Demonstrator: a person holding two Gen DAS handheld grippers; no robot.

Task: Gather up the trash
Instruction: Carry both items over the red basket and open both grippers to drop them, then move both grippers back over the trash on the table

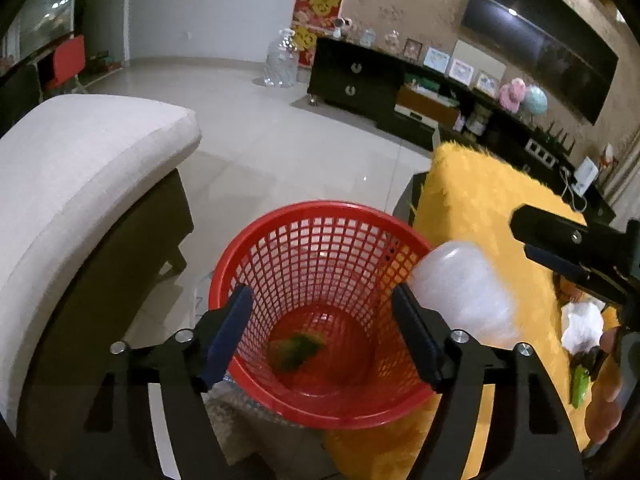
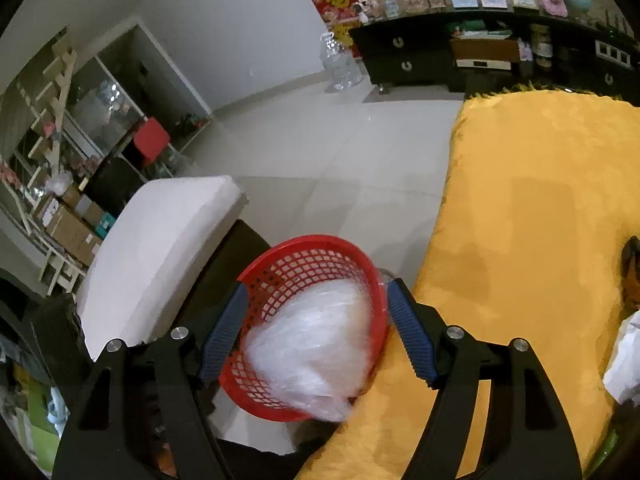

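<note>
A red mesh basket [image 1: 320, 210] stands on the floor between a sofa and a yellow-covered table. My left gripper [image 1: 321, 292] hangs open right above its mouth, with nothing between the pads. A blurred green piece of trash [image 1: 296, 354] lies on the basket's bottom. A blurred white crumpled plastic piece [image 1: 460, 292] is at the basket's right rim. In the right wrist view that plastic [image 2: 312, 344] sits over the basket [image 2: 308, 242], between the spread jaws of my right gripper [image 2: 317, 288], and the pads do not touch it. The right gripper's fingers [image 1: 560, 236] show at the right edge of the left wrist view.
A yellow fuzzy cover [image 2: 540, 200] lies over the table on the right, with crumpled white paper [image 1: 582, 326] and a green wrapper [image 1: 580, 384] on it. A pale cushioned sofa [image 1: 80, 168] stands left of the basket. A dark cabinet [image 1: 360, 76] lines the far wall across tiled floor.
</note>
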